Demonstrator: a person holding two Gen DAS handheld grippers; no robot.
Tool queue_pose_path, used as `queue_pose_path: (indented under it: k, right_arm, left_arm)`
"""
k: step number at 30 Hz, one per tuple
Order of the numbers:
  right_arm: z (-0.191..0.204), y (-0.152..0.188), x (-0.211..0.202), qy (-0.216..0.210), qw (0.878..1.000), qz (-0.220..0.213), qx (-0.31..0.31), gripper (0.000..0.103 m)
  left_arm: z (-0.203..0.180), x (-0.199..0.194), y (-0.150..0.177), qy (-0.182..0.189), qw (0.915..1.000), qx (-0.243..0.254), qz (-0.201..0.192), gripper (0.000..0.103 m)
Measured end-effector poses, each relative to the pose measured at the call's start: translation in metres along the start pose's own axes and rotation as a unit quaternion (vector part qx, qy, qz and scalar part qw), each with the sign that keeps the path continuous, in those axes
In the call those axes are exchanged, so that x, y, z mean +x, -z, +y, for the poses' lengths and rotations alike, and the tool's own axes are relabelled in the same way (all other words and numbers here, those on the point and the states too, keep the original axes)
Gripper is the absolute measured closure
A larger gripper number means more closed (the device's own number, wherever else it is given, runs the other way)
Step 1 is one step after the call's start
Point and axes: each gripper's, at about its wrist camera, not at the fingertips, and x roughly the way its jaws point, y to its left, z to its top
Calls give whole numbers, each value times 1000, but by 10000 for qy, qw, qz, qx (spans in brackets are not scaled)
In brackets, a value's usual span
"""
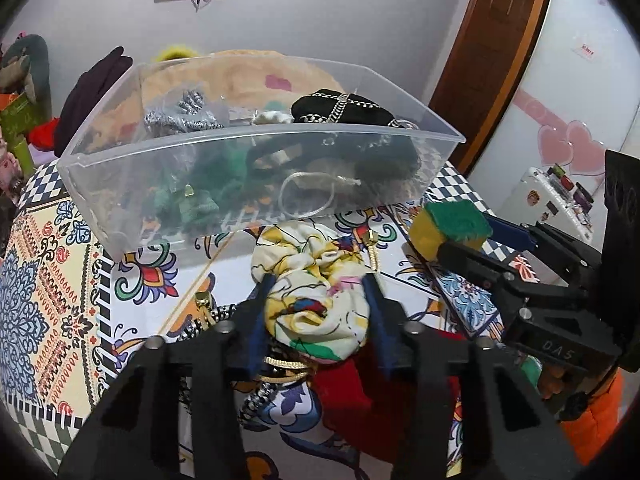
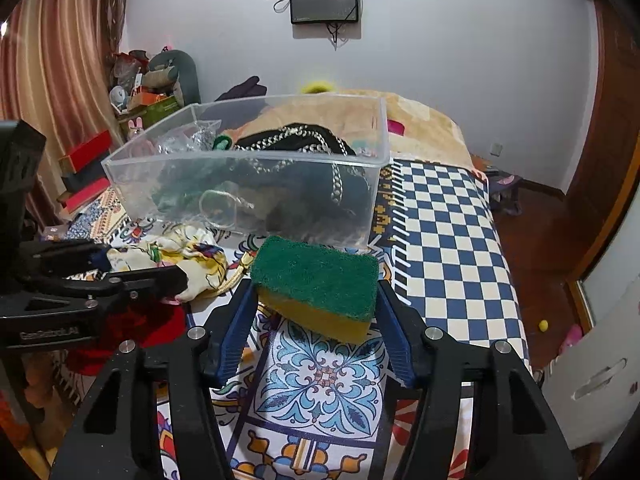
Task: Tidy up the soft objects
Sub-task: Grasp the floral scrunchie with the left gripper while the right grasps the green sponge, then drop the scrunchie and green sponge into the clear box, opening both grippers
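The sponge (image 2: 316,286) is green on top and yellow beneath. The cloth (image 1: 316,292) is cream with yellow, red, blue and green prints. The bin (image 1: 256,152) is clear plastic, holding a black pouch (image 1: 340,108) with silver chain. The desk cover (image 2: 440,248) shows blue-and-white checks and multicoloured floral tiles. Both claws are black with blue pads.

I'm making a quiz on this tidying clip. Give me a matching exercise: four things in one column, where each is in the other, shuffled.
Things:
1. sponge
2. floral cloth
3. black chain bag
4. red fabric

Places:
A. inside the clear bin
B. on the patterned cover, under the left gripper
C. between the right gripper's fingers
D. between the left gripper's fingers

Pairs: 1-C, 2-D, 3-A, 4-B
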Motion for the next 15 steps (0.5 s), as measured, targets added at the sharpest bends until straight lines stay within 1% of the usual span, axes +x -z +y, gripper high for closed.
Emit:
queue_pose_path:
  k: [1,5,11,15]
  right_arm:
    - [0,0,-2,-8,10000,-27,-1,47]
    - [0,-5,-9,-41,9999,-132,20,47]
    - [3,-14,-21,-85,9994,-332,30,47]
    - [7,-25,-28,-176,9985,-510,13,47]
  left_arm:
    - [0,-1,1,-7,10000,17,-27,70]
    - [-3,-14,1,-66,9997,103,-223,76]
    - [-4,-36,-6,-102,9983,76,-574,76]
    - [3,-58,-15,-140,9959,11,-889,76]
